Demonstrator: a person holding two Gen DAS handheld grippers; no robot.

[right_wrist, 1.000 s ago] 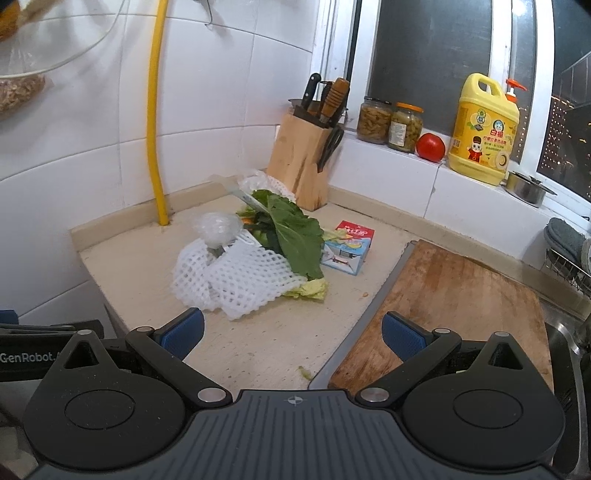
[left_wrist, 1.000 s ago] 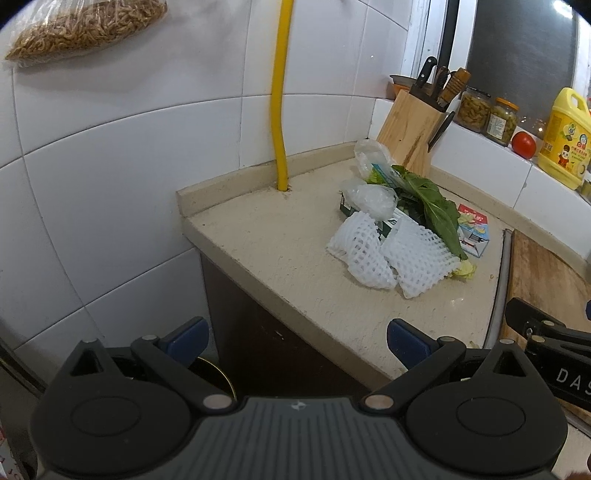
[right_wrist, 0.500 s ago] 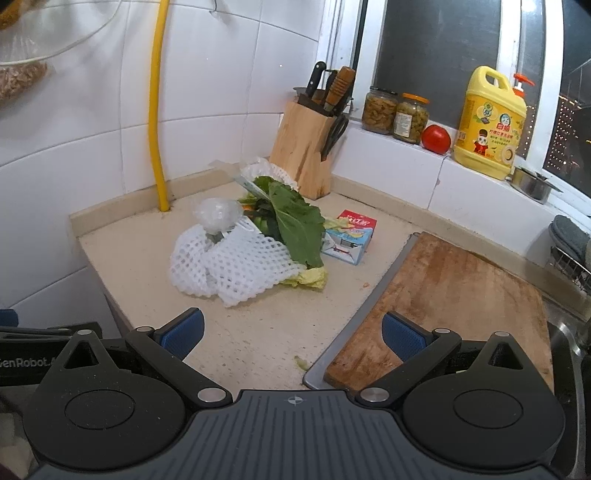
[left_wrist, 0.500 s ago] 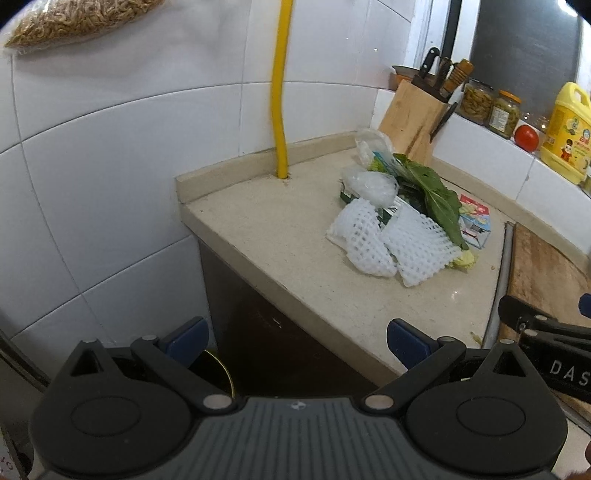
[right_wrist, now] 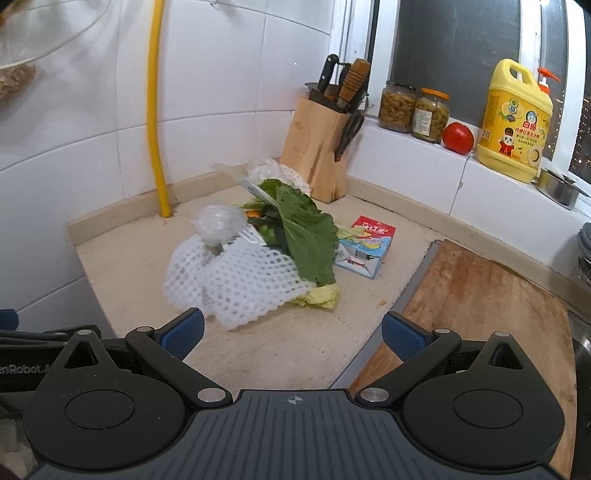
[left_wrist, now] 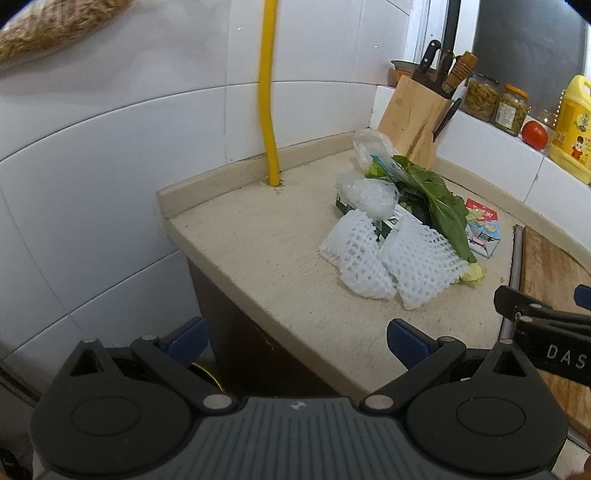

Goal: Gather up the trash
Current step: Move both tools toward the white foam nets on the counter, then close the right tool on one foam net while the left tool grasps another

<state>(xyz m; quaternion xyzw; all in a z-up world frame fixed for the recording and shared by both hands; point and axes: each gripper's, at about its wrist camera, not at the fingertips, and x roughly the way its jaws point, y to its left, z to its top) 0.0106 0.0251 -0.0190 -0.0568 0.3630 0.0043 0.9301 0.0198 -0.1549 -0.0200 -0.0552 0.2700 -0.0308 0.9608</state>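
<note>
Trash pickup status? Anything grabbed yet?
Nothing collected. The left gripper and right gripper are open and empty. The whole pile is left on the counter: white foam nets, green leaf, crumpled plastic, small carton.

Much of the trash pile is lying out of sight under its own top layers.

The white foam netting [right_wrist: 236, 280] and the big green leaf [right_wrist: 306, 240] are covering a green-printed package [left_wrist: 384, 227], whose print is staying too small to read. The picture's edge is cutting off the cutting board [right_wrist: 487, 295], the bag of grain [left_wrist: 48, 26] on the wall and the steel pot [right_wrist: 559, 190]. The jars [right_wrist: 415, 109] are showing unidentifiable contents.
</note>
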